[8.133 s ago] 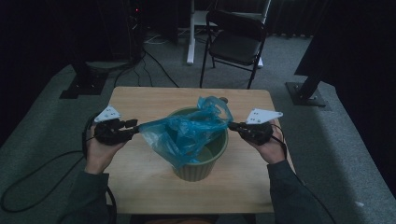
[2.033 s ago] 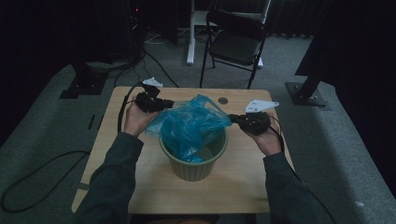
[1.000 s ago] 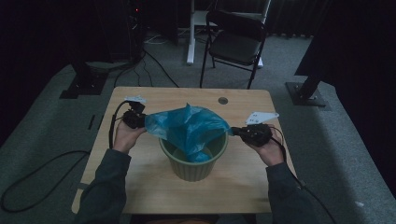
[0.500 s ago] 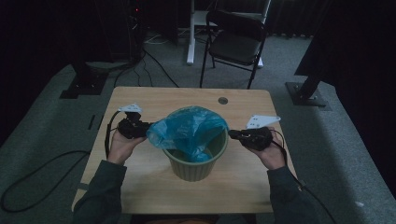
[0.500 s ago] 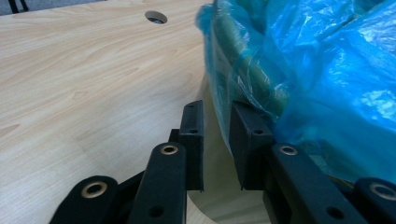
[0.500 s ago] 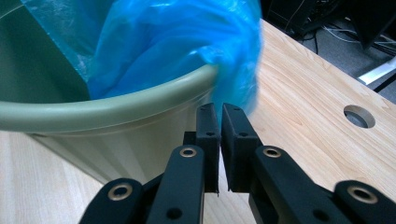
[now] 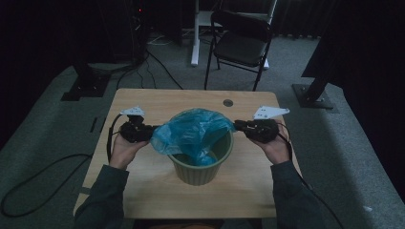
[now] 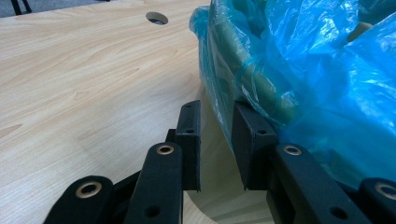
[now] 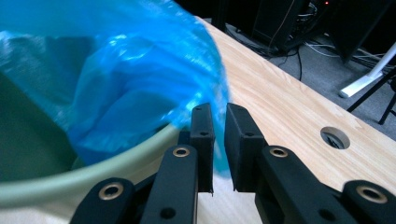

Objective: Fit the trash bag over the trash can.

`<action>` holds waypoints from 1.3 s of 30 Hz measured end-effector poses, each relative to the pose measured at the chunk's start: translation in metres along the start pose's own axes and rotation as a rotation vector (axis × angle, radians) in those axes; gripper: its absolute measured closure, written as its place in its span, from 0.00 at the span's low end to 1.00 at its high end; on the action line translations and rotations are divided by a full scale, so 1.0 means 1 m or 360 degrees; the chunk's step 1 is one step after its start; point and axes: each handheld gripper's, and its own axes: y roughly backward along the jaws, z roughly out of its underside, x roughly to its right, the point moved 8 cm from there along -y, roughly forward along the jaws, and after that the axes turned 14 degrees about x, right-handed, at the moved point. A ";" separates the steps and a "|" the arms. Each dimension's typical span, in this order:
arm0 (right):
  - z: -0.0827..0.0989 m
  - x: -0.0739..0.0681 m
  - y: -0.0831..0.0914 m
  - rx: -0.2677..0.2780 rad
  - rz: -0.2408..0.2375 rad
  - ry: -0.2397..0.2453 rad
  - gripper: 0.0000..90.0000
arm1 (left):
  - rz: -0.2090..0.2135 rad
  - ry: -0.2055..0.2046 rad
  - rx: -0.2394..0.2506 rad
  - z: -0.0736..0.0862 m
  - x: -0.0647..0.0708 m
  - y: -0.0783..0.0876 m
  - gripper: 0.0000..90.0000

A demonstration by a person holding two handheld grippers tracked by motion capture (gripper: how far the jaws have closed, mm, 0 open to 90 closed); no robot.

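- High view: the blue bag (image 7: 193, 133) sits over the green bin (image 7: 200, 164) on the table (image 7: 143, 191).
- Left gripper (image 8: 217, 135) and right gripper (image 9: 218, 140) have just been opening, bag edge loose between the jaws.
- Let go gently, then tuck the edge down over the rim.

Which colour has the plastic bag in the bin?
Translucent blue; the plastic bag shows best in the left gripper view, over the green bin.

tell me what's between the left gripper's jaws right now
In the left gripper view, a thin edge of the blue bag hangs in the gap of the left gripper; its jaws have just been opening, pads off the film.
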 end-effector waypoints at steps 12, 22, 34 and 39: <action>-0.010 0.008 -0.025 0.0061 0.0001 -0.0069 0.77 | 0.0019 -0.0019 -0.0017 0.003 0.003 -0.003 0.82; -0.009 0.006 -0.028 0.0056 -0.0105 -0.0151 0.96 | 0.0012 -0.0026 -0.0017 0.003 0.004 -0.003 0.82; -0.006 -0.003 -0.014 0.0039 -0.0141 -0.0122 1.00 | -0.0015 -0.0051 -0.0023 0.004 0.007 0.000 0.82; -0.005 -0.008 -0.009 0.0033 -0.0145 -0.0105 1.00 | -0.0021 -0.0056 -0.0025 0.006 0.009 0.002 0.82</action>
